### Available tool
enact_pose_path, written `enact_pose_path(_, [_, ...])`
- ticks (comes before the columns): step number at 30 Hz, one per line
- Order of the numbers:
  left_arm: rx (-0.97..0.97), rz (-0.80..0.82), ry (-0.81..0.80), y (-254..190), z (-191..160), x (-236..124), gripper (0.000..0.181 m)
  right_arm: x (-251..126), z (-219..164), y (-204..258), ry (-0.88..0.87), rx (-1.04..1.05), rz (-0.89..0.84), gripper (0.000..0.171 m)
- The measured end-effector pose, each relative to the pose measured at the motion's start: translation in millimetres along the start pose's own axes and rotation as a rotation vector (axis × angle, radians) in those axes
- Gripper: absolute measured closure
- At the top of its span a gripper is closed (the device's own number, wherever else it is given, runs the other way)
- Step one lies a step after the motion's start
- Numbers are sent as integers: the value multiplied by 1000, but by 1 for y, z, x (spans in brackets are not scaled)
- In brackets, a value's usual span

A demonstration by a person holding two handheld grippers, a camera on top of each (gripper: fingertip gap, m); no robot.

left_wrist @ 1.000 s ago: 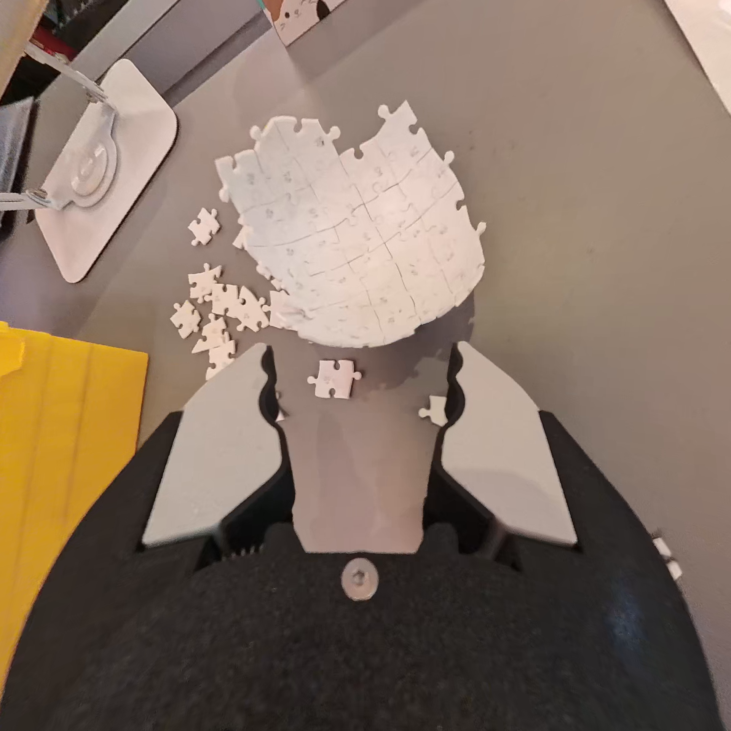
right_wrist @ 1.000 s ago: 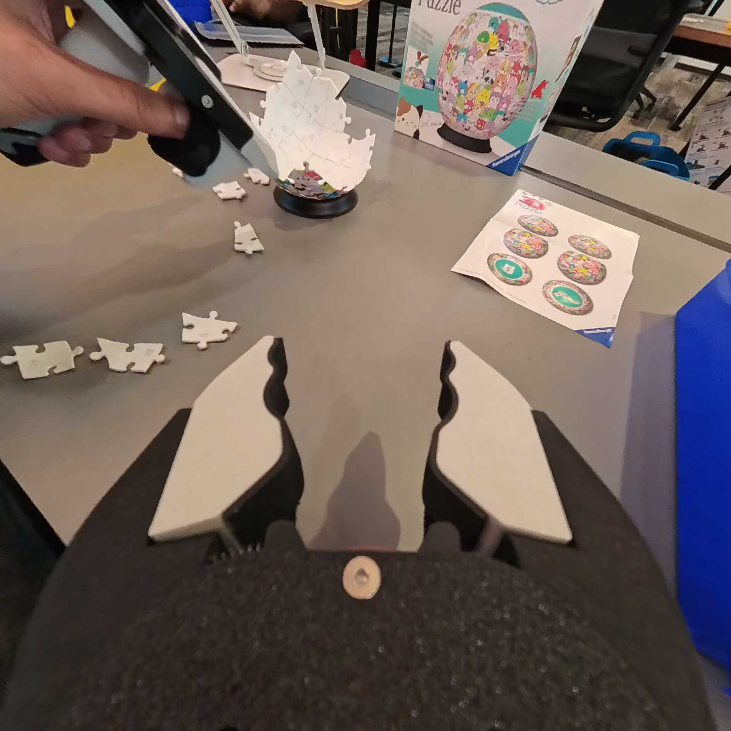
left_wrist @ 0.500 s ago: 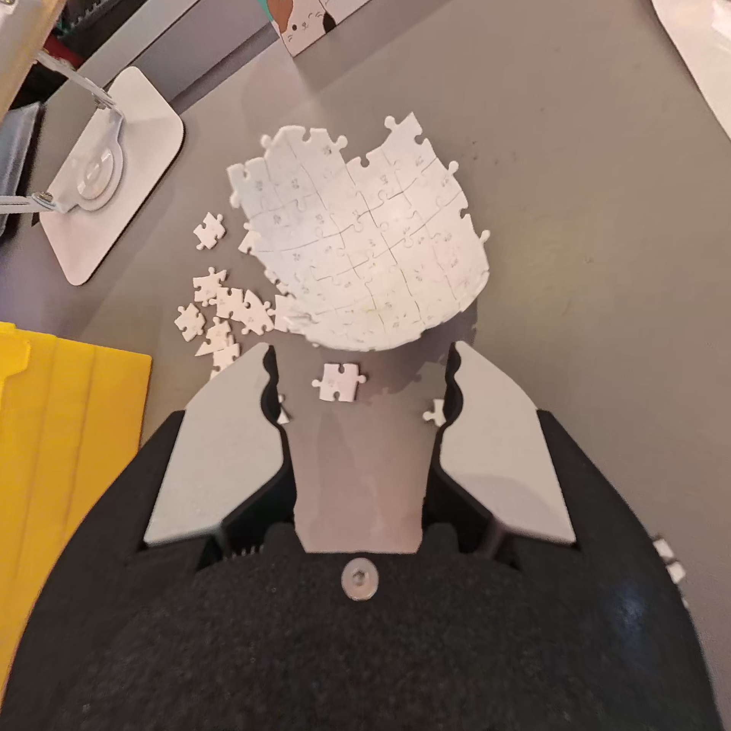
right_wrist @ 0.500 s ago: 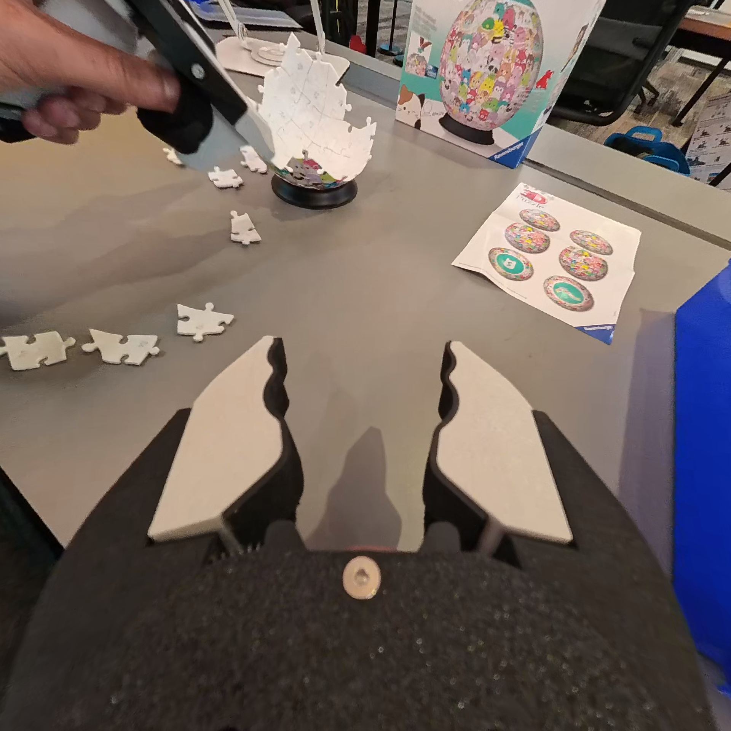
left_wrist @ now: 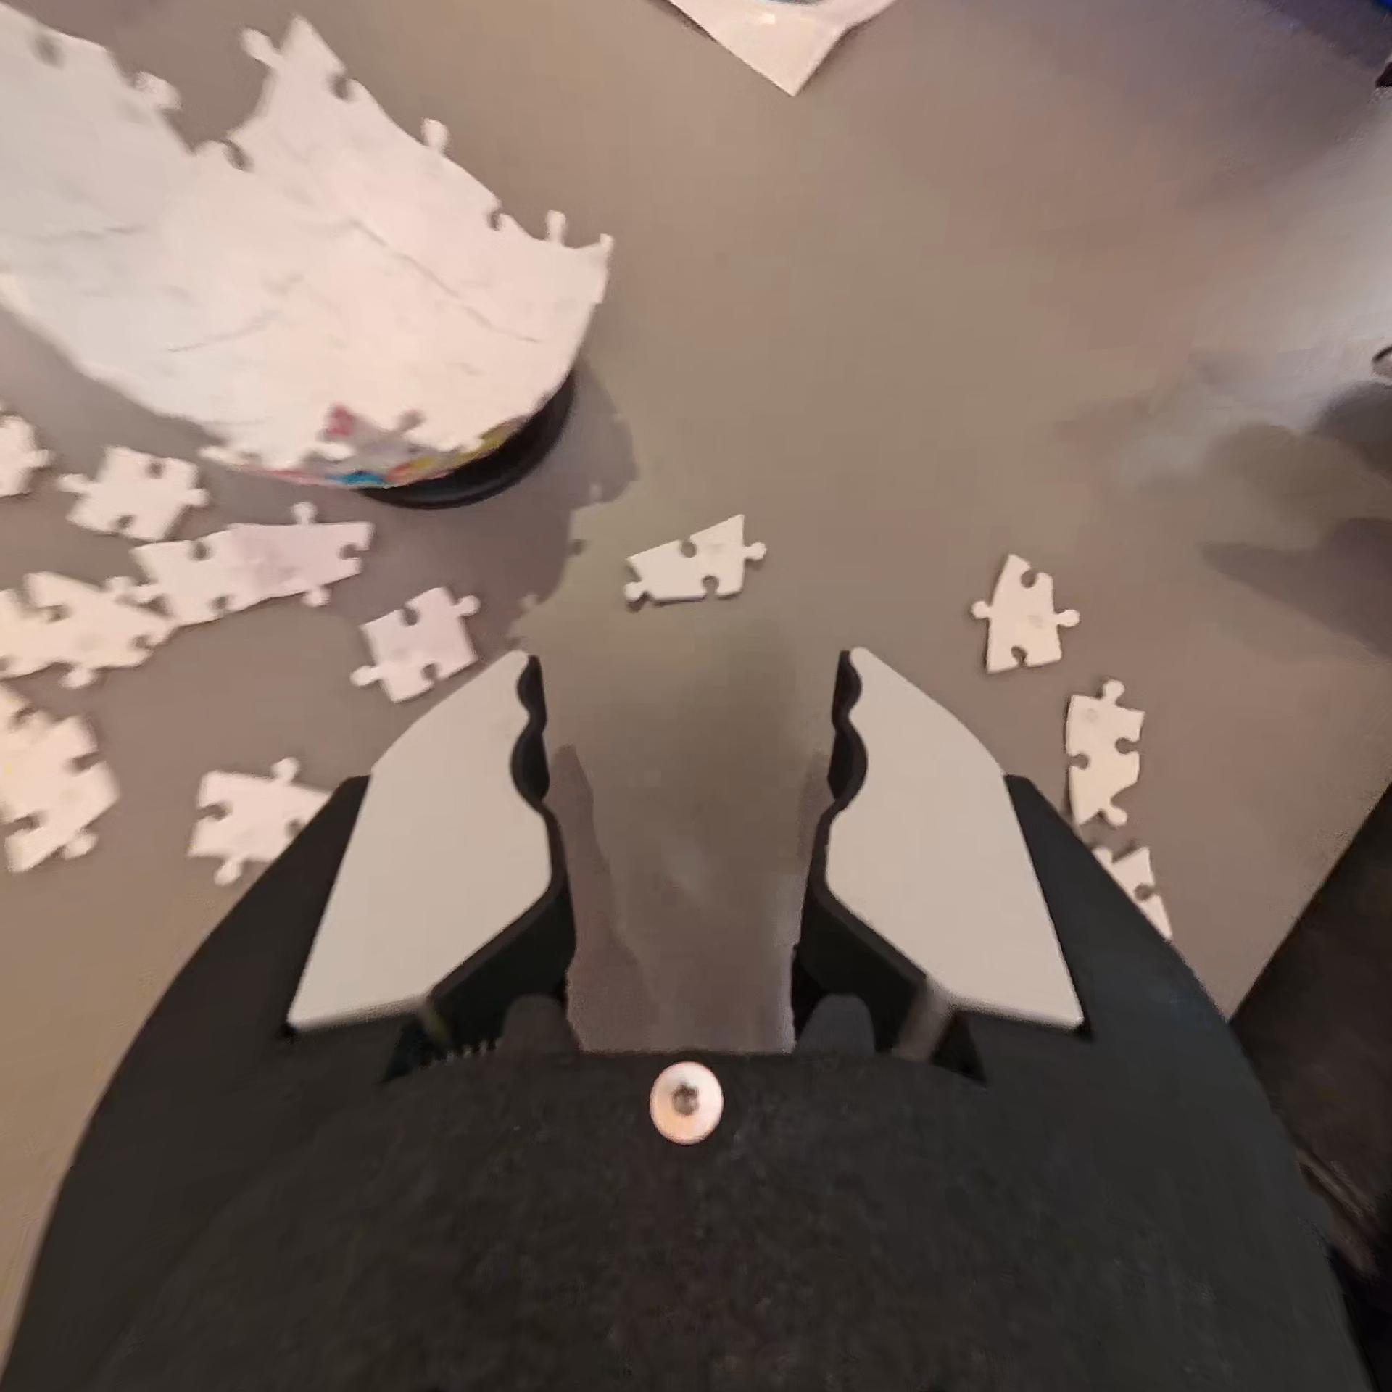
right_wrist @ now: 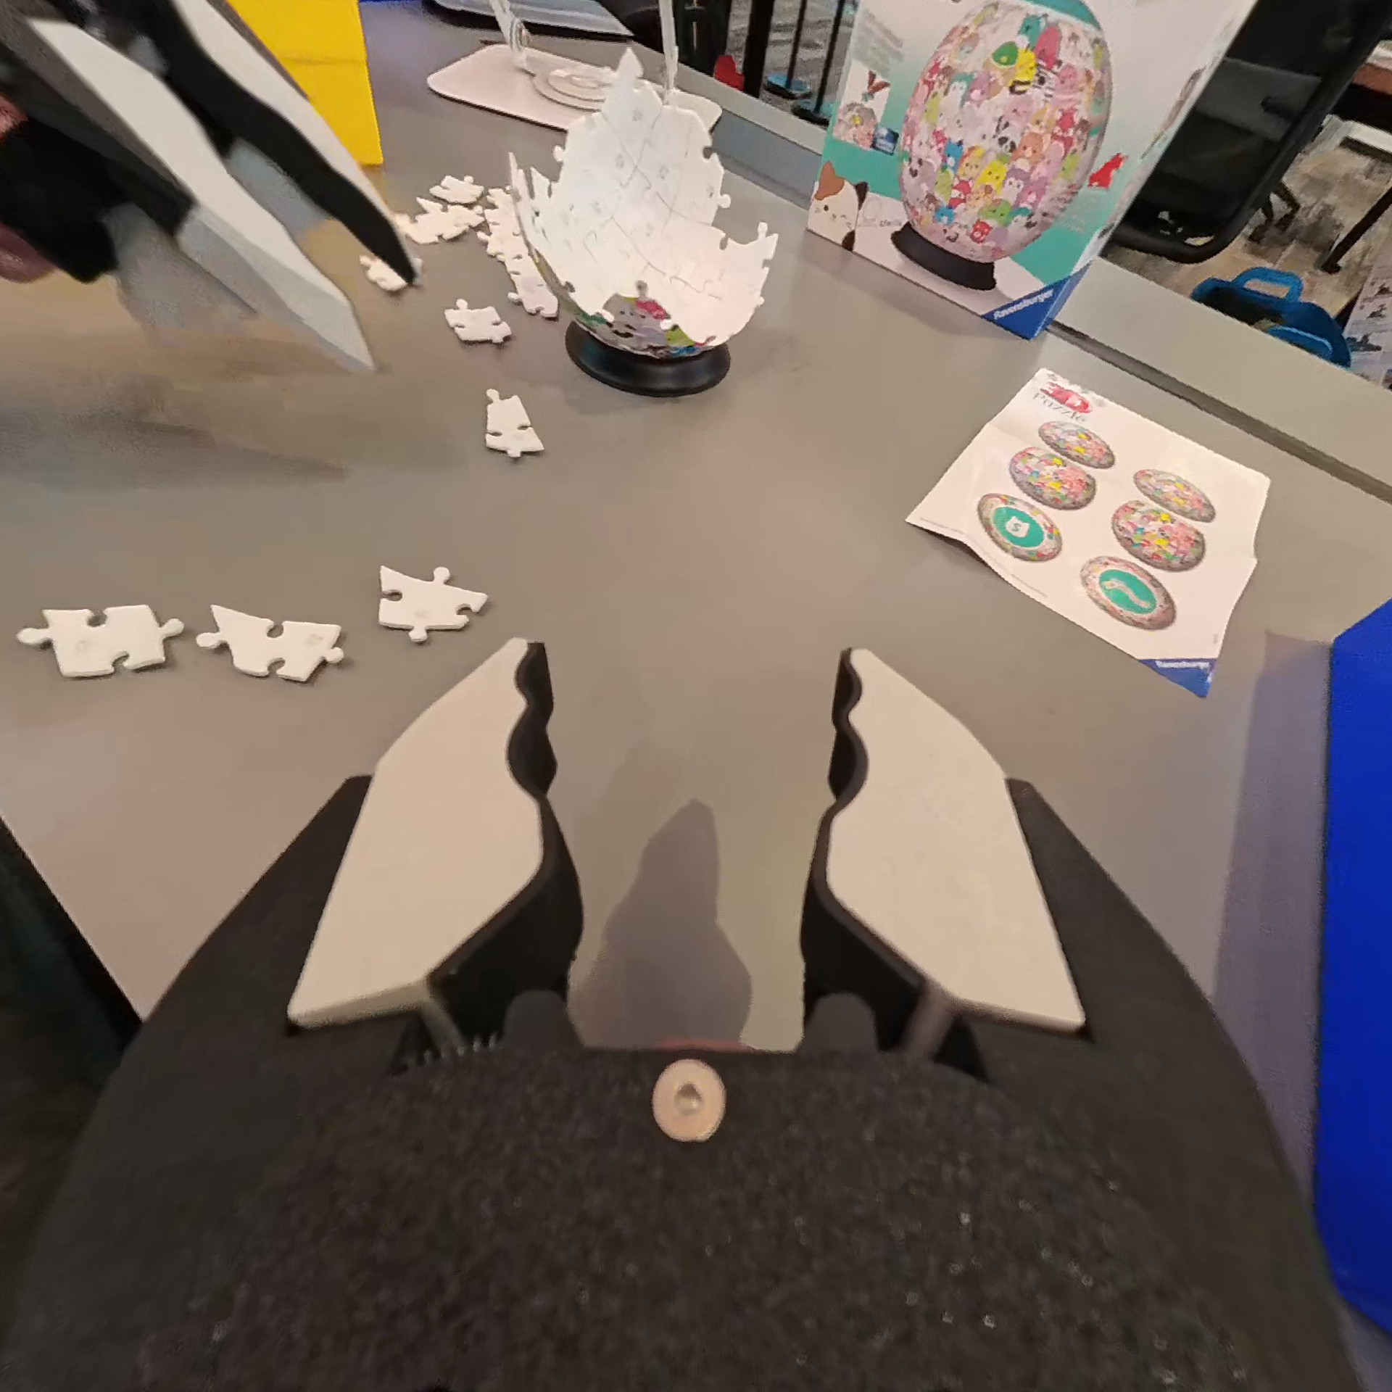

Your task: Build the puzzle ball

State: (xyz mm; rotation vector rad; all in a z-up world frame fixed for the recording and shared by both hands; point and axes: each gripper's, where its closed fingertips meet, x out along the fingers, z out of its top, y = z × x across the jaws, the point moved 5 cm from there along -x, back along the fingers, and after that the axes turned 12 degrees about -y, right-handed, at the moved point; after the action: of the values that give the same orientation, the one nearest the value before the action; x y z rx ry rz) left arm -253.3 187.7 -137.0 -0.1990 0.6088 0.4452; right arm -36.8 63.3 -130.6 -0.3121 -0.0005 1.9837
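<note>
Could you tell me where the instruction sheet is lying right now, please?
In the right wrist view, the instruction sheet lies flat on the grey table, right of the half-built puzzle ball and in front of the puzzle box.

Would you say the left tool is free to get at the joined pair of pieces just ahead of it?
Probably yes: the left tool is open and empty, and only bare table lies between it and the joined pair.
</note>
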Motion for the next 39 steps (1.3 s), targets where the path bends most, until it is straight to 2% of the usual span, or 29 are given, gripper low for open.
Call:
enact_pose_path(3, [-11,-5,36,-4,1,27,108,2,1,3,6,-26,5,100])
enact_pose_path(6, [3,32,47,-5,2,34,110,2,1,3,8,-26,3,101])
enact_pose_path(10, [-20,36,19,-10,-5,5,110,1,-1,1,14,-26,8,103])
enact_pose_path(14, [-42,126,32,-1,-26,-30,110,2,-2,3,16,-26,21,103])
enact_pose_path(18, [-92,172,9,7,-36,-45,110,4,-3,6,20,-24,34,103])
enact_pose_path(21, [-103,103,-13,-4,-39,-46,110,4,-2,7,22,-29,33,104])
enact_pose_path(29, [3,-187,5,-78,-50,-53,117,3,-3,8,32,-40,31,104])
enact_pose_path(34, [27,-191,27,-113,-57,-55,115,4,-3,10,34,-49,39,105])
enact_pose_path(39, [49,-179,51,-130,-68,-51,116,4,-4,12,36,-52,45,105])
